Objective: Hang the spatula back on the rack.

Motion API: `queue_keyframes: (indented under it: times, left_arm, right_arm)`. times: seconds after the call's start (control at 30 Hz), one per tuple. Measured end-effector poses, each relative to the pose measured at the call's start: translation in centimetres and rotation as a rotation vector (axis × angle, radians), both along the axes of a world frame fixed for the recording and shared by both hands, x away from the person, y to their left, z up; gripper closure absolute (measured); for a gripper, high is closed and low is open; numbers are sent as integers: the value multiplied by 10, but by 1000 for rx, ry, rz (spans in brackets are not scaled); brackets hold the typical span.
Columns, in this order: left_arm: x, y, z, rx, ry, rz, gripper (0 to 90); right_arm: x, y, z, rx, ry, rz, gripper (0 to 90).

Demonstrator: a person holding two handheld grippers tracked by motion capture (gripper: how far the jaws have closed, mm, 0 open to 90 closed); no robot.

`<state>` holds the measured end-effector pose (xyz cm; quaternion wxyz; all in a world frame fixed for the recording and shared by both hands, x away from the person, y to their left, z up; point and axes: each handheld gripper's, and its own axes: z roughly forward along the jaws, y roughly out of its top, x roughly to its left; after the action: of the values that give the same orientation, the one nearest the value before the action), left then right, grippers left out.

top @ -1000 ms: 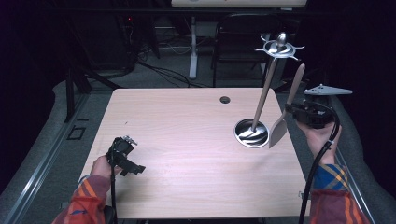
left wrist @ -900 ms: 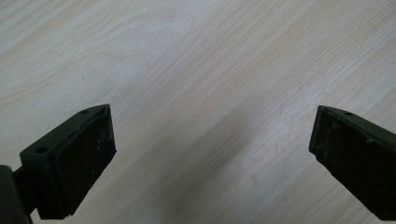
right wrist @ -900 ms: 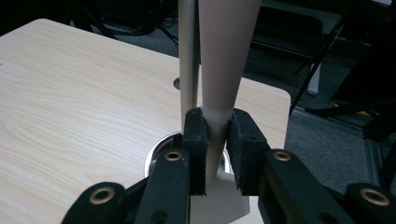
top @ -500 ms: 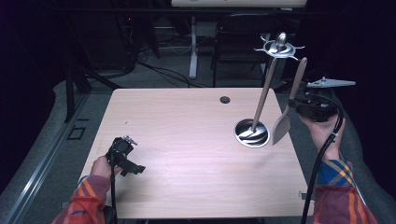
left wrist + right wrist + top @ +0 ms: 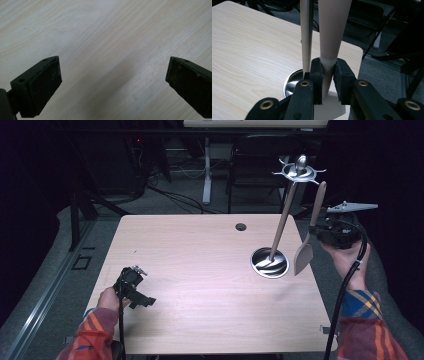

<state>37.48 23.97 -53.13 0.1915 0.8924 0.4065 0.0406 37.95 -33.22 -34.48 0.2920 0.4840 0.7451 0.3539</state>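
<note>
Light wood surface (image 5: 200, 265) with rounded corners, grain running lengthwise, and a small dark round hole (image 5: 241, 227) near its far edge. Grey carpeted floor (image 5: 165, 197) around it. Behind the surface, a white desk leg (image 5: 206, 172) stands upright, cables (image 5: 175, 170) trail across the floor beside it. A dark chair (image 5: 250, 175) sits just right of that leg. At the left, a black metal frame (image 5: 75, 215) with a rail (image 5: 45, 290) along the floor. Background dark, details unclear.

Pale wooden table (image 5: 200, 270) amid a dark room, grey floor (image 5: 185, 190), white desk leg (image 5: 206, 175) behind.
</note>
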Motion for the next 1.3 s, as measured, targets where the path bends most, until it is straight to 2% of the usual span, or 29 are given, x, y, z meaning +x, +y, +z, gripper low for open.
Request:
queue_keyframes:
  times: [0.43, 0.57, 0.93, 1.3]
  left_arm:
    - [0, 0, 0, -1, -4, 3, 2]
    - [0, 0, 0, 0, 1, -2, 2]
    - [0, 0, 0, -2, 5, -1, 2]
    - [1, -1, -1, 0, 8, -6, 3]
  right_arm:
    - [6, 5, 2, -11, 2, -5, 781]
    - [8, 6, 3, -30, 3, -19, 781]
    - [14, 11, 2, -37, 19, -12, 780]
    - [18, 12, -1, -22, 28, -9, 779]
